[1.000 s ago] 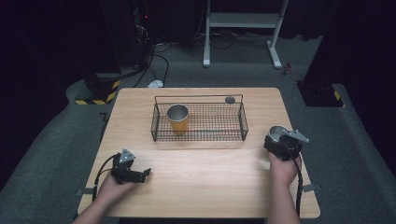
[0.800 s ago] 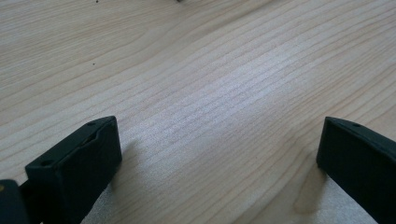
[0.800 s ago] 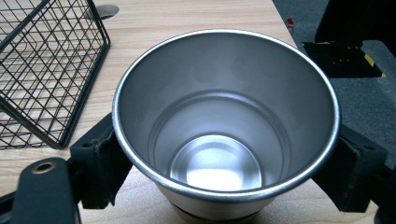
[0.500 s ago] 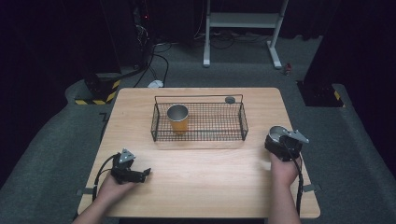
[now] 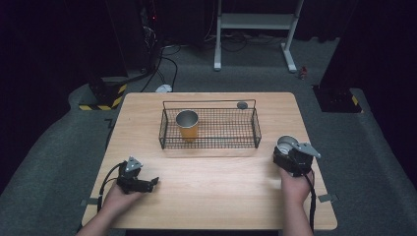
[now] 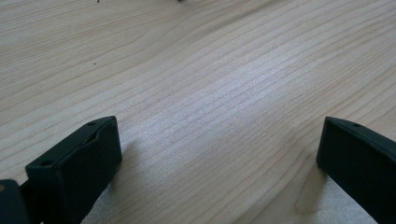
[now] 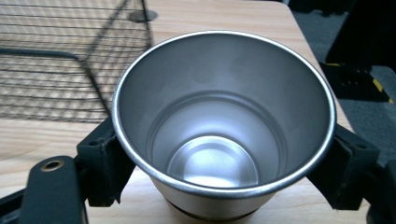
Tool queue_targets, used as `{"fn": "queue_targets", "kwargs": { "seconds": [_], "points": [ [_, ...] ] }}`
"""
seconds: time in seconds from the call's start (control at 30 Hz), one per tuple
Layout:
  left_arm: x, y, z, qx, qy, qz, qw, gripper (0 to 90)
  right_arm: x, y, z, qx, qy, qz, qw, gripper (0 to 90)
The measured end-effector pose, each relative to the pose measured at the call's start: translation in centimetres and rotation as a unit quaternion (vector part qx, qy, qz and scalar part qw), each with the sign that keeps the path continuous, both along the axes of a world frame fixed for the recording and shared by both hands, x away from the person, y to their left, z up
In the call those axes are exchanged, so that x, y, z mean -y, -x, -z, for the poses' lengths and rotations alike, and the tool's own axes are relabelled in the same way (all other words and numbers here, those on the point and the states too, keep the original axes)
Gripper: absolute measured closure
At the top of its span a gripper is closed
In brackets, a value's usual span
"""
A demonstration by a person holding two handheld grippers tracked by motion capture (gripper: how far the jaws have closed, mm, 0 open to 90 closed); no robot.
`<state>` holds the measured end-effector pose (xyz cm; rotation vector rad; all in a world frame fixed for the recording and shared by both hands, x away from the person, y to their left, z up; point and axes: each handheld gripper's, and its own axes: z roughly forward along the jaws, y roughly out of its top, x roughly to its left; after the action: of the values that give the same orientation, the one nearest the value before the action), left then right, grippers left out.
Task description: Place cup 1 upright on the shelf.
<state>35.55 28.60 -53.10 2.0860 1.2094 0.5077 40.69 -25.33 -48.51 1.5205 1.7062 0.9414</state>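
Observation:
My right gripper is near the table's right edge, shut on a bare steel cup. In the right gripper view the cup stands upright and empty, mouth toward the camera, with a black jaw pressed against each side of it. A second cup, orange outside and steel inside, stands upright in the left end of a black wire basket. My left gripper lies low at the front left. Its jaws are wide apart over bare wood, and the left gripper holds nothing.
The basket sits at the table's middle back, and its near corner is just left of the held cup. A small dark round disc lies on the wood behind the basket. Cables trail from both grippers toward the front edge.

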Motion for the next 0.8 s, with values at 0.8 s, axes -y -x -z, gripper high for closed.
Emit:
{"fn": "queue_targets", "kwargs": {
  "seconds": [0.8],
  "points": [
    [0.0, 0.0, 0.0, 0.001, -0.001, 0.000, 1.0000, 0.4, -5.0, 2.8, -1.2, 0.036, 0.004, -0.072, 0.9968, 18.3]
  ]
}}
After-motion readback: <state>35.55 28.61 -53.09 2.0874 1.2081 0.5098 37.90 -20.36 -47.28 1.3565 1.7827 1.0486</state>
